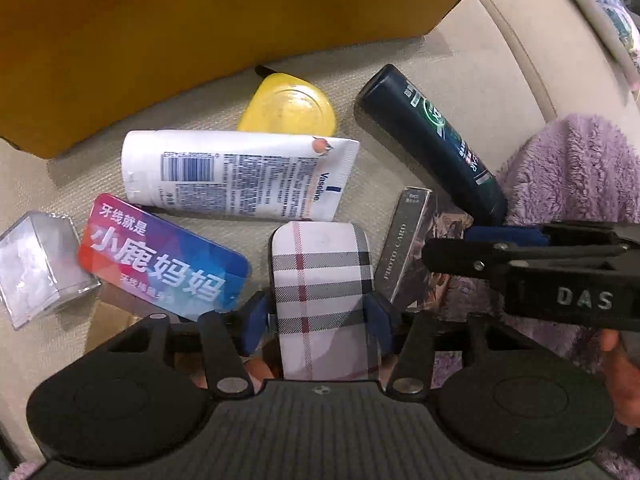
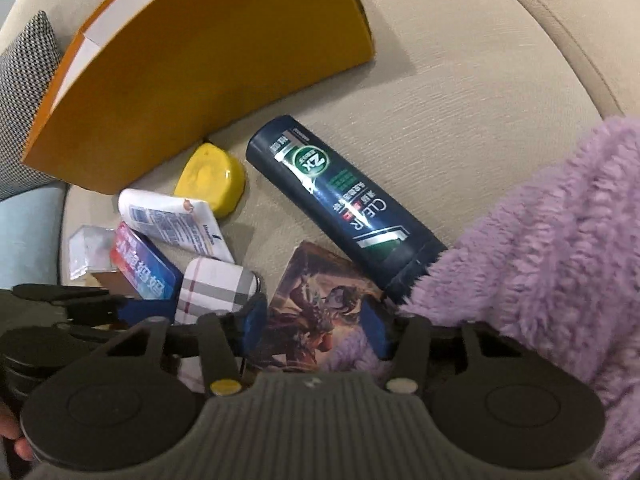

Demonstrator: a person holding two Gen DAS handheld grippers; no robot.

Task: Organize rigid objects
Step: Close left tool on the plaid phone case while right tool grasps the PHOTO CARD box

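My left gripper (image 1: 318,314) is shut on a plaid-patterned case (image 1: 324,280), its blue pads on both sides; the case also shows in the right wrist view (image 2: 212,292). My right gripper (image 2: 316,326) has its blue pads on either side of a photo card box (image 2: 316,304), which also shows in the left wrist view (image 1: 408,248). Around them on the beige sofa seat lie a white Vaseline tube (image 1: 240,172), a yellow case (image 1: 290,106), a dark Clear shampoo bottle (image 2: 344,200), a colourful floss tin (image 1: 160,260) and a clear plastic box (image 1: 36,260).
A large orange box (image 2: 192,64) stands open behind the objects. A purple fluffy fabric (image 2: 540,248) lies on the right, over the bottle's end. A checked cushion (image 2: 24,100) is at the far left. Bare seat (image 2: 460,112) extends to the right of the orange box.
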